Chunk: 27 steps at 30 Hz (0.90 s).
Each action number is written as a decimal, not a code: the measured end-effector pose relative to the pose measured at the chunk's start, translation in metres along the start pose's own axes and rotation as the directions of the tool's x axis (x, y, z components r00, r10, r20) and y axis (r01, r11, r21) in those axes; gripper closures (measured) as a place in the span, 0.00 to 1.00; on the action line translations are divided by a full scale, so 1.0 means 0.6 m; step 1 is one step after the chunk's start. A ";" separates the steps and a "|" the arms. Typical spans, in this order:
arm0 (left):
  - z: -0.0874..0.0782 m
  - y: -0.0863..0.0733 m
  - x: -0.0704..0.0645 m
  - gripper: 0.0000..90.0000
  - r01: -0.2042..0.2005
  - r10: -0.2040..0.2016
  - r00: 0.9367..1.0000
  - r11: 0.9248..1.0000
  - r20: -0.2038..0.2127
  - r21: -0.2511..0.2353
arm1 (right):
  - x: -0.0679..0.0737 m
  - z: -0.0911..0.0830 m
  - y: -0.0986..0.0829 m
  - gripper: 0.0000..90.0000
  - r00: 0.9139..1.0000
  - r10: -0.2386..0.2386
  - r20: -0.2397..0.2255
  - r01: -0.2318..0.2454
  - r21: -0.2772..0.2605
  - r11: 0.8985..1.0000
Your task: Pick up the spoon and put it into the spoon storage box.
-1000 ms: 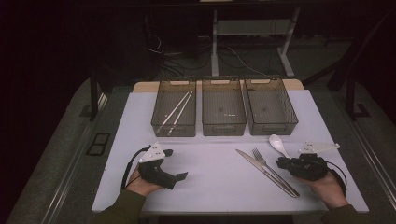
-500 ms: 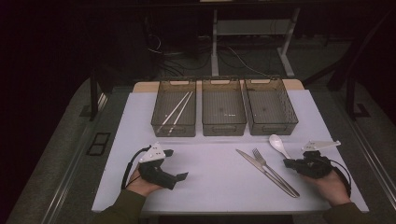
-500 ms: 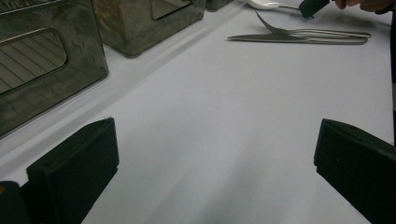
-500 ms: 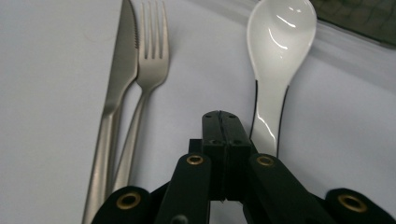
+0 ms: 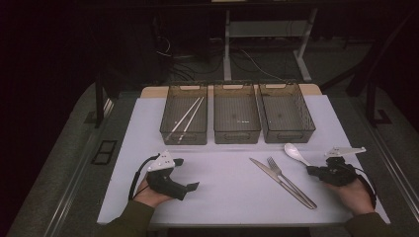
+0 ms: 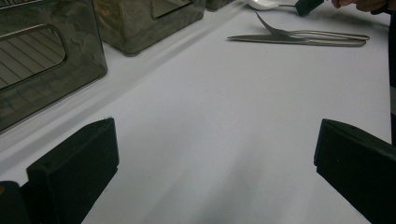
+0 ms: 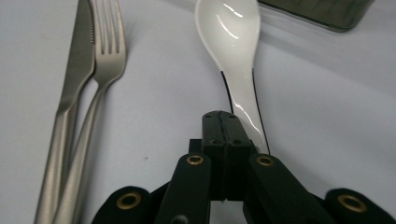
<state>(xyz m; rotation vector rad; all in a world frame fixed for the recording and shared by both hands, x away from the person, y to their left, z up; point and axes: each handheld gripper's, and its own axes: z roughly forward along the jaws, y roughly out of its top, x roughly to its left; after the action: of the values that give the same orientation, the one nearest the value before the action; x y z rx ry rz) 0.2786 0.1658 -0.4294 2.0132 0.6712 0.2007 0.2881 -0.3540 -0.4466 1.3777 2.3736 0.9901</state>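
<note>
My right tool (image 7: 219,116) rests pressed together beside the white spoon (image 7: 231,42) handle; left tool (image 6: 205,154) spread apart over the desk (image 6: 224,116).

A dim lab: a white-covered table (image 5: 222,182) on a bench, loose cables (image 5: 207,59) on the floor behind.

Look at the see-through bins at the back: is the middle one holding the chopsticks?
No, the chopsticks lie in the left bin, and the middle bin holds none.

glossy white spoon (image 7: 229,35) beside silver fork (image 7: 105,56) & knife (image 7: 77,70); black gripper (image 7: 220,122); smoky grey bins (image 5: 237,112); pale lilac-white mat (image 5: 232,182).
</note>
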 end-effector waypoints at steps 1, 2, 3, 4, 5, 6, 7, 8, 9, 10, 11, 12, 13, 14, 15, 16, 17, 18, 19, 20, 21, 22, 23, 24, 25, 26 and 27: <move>0.000 0.000 0.000 0.00 0.000 0.000 1.000 1.000 0.001 0.000 | -0.002 0.000 0.000 1.00 1.000 0.002 0.002 -0.002 0.003 1.000; 0.000 0.000 0.000 0.00 -0.001 0.001 1.000 1.000 0.002 0.002 | -0.005 0.001 0.000 1.00 1.000 0.004 0.006 -0.004 0.000 1.000; 0.000 0.000 0.000 0.00 0.001 -0.001 1.000 1.000 0.002 0.003 | -0.007 0.001 0.001 1.00 1.000 0.009 0.008 -0.009 0.002 1.000; 0.001 0.000 0.000 0.00 0.001 -0.001 1.000 1.000 0.003 0.003 | -0.011 0.001 0.001 1.00 1.000 0.010 0.016 -0.010 -0.003 1.000; 0.001 0.000 0.000 0.00 0.001 -0.001 1.000 1.000 0.003 0.003 | -0.014 0.001 0.002 1.00 1.000 0.013 0.020 -0.013 -0.002 1.000; 0.001 0.000 0.000 0.00 0.000 0.000 1.000 1.000 0.003 0.003 | -0.018 0.001 0.003 1.00 1.000 0.011 0.026 -0.011 -0.005 1.000; 0.001 0.000 0.000 0.00 0.000 0.000 1.000 1.000 0.004 0.002 | -0.021 0.001 0.003 1.00 0.999 0.013 0.032 -0.012 -0.008 1.000; 0.001 0.000 0.000 0.00 0.001 -0.001 1.000 1.000 0.006 0.002 | -0.024 0.002 0.004 1.00 0.999 0.010 0.039 -0.009 -0.011 1.000; 0.001 0.000 0.000 0.00 0.001 -0.001 1.000 1.000 0.007 0.006 | -0.026 0.001 0.005 1.00 0.999 0.020 0.040 -0.020 -0.010 1.000; 0.002 0.000 0.000 0.00 0.001 -0.001 1.000 1.000 0.007 0.007 | -0.029 0.002 0.006 1.00 0.999 0.013 0.046 -0.012 -0.012 1.000; 0.002 0.000 -0.001 0.00 0.000 0.000 1.000 1.000 0.007 0.007 | -0.031 0.002 0.007 1.00 0.999 0.019 0.049 -0.018 -0.011 1.000; 0.002 0.000 0.000 0.00 -0.006 0.006 1.000 1.000 0.008 0.008 | -0.033 0.002 0.008 1.00 0.998 0.025 0.055 -0.024 -0.012 1.000; 0.003 0.000 0.000 0.00 -0.005 0.005 1.000 1.000 0.008 0.007 | -0.037 0.002 0.008 1.00 0.998 0.024 0.059 -0.023 -0.016 1.000; 0.003 0.000 -0.001 0.00 -0.004 0.004 1.000 1.000 0.008 0.008 | -0.039 0.002 0.009 1.00 0.998 0.027 0.063 -0.026 -0.015 1.000; 0.003 0.000 -0.001 0.00 -0.003 0.003 1.000 1.000 0.007 0.008 | -0.041 0.002 0.009 1.00 0.997 0.031 0.065 -0.030 -0.018 0.999; 0.003 0.000 -0.001 0.00 -0.002 0.002 1.000 1.000 0.007 0.009 | -0.043 0.002 0.010 1.00 0.997 0.033 0.071 -0.031 -0.020 0.999; 0.003 0.000 -0.001 0.00 -0.001 0.001 1.000 1.000 0.007 0.008 | -0.046 0.002 0.011 1.00 0.996 0.032 0.078 -0.030 -0.021 0.999; 0.003 0.000 -0.001 0.00 0.001 -0.001 1.000 1.000 0.007 0.007 | -0.048 0.002 0.012 1.00 0.996 0.037 0.079 -0.035 -0.022 0.999; 0.003 0.000 -0.001 0.00 0.003 -0.003 1.000 1.000 0.007 0.007 | -0.050 0.003 0.013 1.00 0.996 0.040 0.080 -0.038 -0.024 0.999; 0.003 0.000 -0.001 0.00 0.004 -0.004 1.000 1.000 0.008 0.007 | -0.051 0.003 0.013 1.00 0.996 0.038 0.079 -0.037 -0.024 0.999; 0.003 0.000 0.000 0.00 0.002 -0.002 1.000 1.000 0.009 0.006 | -0.051 0.003 0.013 1.00 0.996 0.042 0.078 -0.040 -0.024 0.999; 0.003 0.000 0.000 0.00 -0.003 0.003 1.000 1.000 0.010 0.006 | -0.051 0.002 0.013 1.00 0.996 0.042 0.076 -0.040 -0.025 0.999; 0.003 0.000 0.000 0.00 -0.004 0.004 1.000 1.000 0.012 0.008 | -0.050 0.000 0.013 1.00 0.996 0.042 0.073 -0.039 -0.030 0.999; 0.003 0.000 0.000 0.00 -0.006 0.005 1.000 1.000 0.012 0.008 | -0.049 -0.002 0.013 1.00 0.997 0.045 0.065 -0.043 -0.036 0.998; 0.003 0.000 0.000 0.00 -0.007 0.006 1.000 1.000 0.012 0.008 | -0.048 -0.004 0.014 0.99 0.997 0.043 0.061 -0.041 -0.045 0.998; 0.003 0.000 0.000 0.00 -0.007 0.007 1.000 1.000 0.012 0.008 | -0.047 -0.007 0.015 0.95 0.998 0.044 0.052 -0.041 -0.052 0.998; 0.003 0.000 -0.001 0.00 -0.006 0.005 1.000 1.000 0.012 0.008 | -0.046 -0.010 0.016 0.92 0.998 0.042 0.042 -0.040 -0.063 0.997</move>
<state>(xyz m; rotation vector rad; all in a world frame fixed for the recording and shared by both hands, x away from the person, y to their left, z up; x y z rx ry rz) 0.2790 0.1641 -0.4303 2.0226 0.6597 0.1889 0.3063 -0.3767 -0.4399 1.4160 2.2730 1.0250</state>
